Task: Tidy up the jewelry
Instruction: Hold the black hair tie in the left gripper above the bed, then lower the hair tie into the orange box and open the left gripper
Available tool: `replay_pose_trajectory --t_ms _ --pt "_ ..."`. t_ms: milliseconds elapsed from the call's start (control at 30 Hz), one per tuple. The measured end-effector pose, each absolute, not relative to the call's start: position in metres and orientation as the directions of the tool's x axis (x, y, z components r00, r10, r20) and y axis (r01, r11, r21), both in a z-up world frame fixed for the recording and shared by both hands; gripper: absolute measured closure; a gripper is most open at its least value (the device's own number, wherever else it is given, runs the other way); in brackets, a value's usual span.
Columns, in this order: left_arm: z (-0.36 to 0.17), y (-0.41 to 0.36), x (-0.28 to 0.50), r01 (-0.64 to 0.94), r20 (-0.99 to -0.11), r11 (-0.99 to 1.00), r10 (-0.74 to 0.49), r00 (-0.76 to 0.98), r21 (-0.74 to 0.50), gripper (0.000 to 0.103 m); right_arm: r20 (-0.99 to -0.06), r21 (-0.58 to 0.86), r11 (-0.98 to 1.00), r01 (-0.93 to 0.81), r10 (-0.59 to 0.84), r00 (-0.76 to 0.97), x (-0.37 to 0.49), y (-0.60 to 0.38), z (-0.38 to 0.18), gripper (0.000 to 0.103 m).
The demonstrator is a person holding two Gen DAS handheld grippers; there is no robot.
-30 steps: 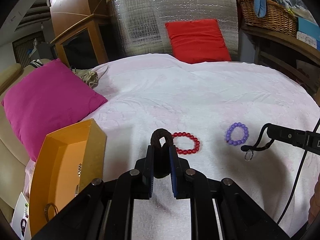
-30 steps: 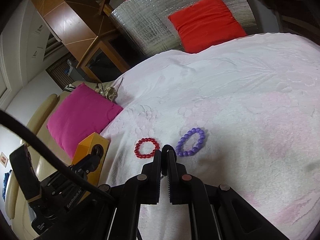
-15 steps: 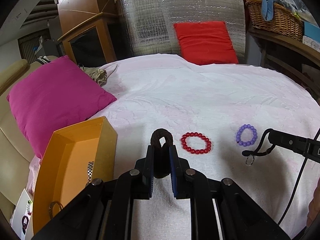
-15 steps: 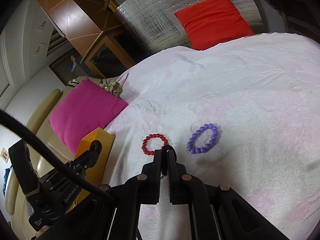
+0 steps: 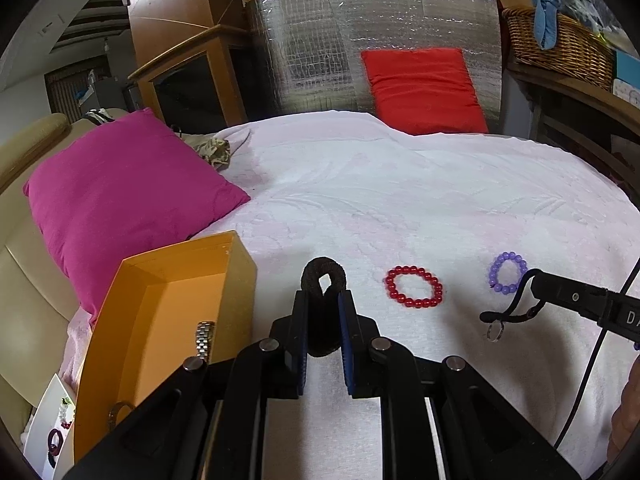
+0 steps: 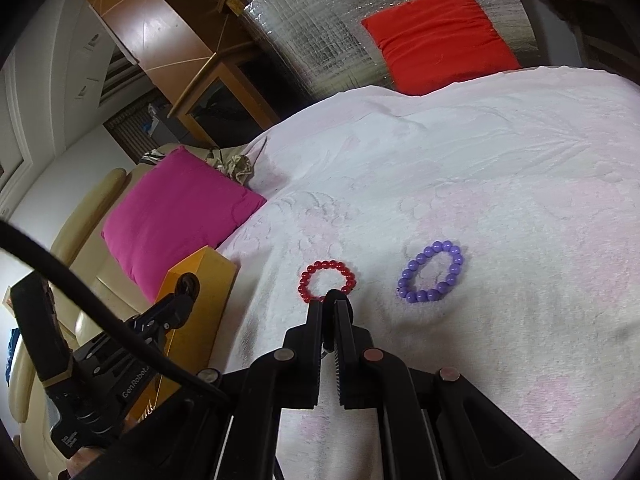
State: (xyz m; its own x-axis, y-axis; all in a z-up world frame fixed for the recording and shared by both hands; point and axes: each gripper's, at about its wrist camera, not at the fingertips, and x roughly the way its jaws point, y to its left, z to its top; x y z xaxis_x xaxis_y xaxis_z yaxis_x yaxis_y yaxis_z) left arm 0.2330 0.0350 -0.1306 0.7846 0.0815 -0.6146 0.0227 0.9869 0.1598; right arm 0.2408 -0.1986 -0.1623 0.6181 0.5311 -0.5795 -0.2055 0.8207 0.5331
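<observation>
Dim indoor light, white bedspread [image 5: 400, 208] brightest, glare streaks on the silver foil panel [image 5: 320, 40], soft shadows beneath the gripper arms, strong fisheye bending, black vignetted corners, mild edge blur

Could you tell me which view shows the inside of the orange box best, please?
The left wrist view: it looks into the open orange box, where a metal watch band and a ring lie. The right wrist view shows only the box's outer wall, partly behind the left gripper.
</observation>
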Motion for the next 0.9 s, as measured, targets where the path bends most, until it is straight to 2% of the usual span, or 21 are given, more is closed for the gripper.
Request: replay_pose_trajectory --t_ms 600,900 --pt "-0.129 0.079 0.229 -0.049 -0.604 0.988 0.127 0.787 0.144 0.088 -0.582 0.537 0.804 -0.257 0.573 0.577 0.247 -0.153 -0.168 0.097" --pt "-0.118 0.114 0.219 -0.116 -0.562 0.988 0.155 0.812 0.105 0.088 -0.535 0.558 0.772 -0.305 0.615 0.58 0.245 -0.132 -0.154 0.097"
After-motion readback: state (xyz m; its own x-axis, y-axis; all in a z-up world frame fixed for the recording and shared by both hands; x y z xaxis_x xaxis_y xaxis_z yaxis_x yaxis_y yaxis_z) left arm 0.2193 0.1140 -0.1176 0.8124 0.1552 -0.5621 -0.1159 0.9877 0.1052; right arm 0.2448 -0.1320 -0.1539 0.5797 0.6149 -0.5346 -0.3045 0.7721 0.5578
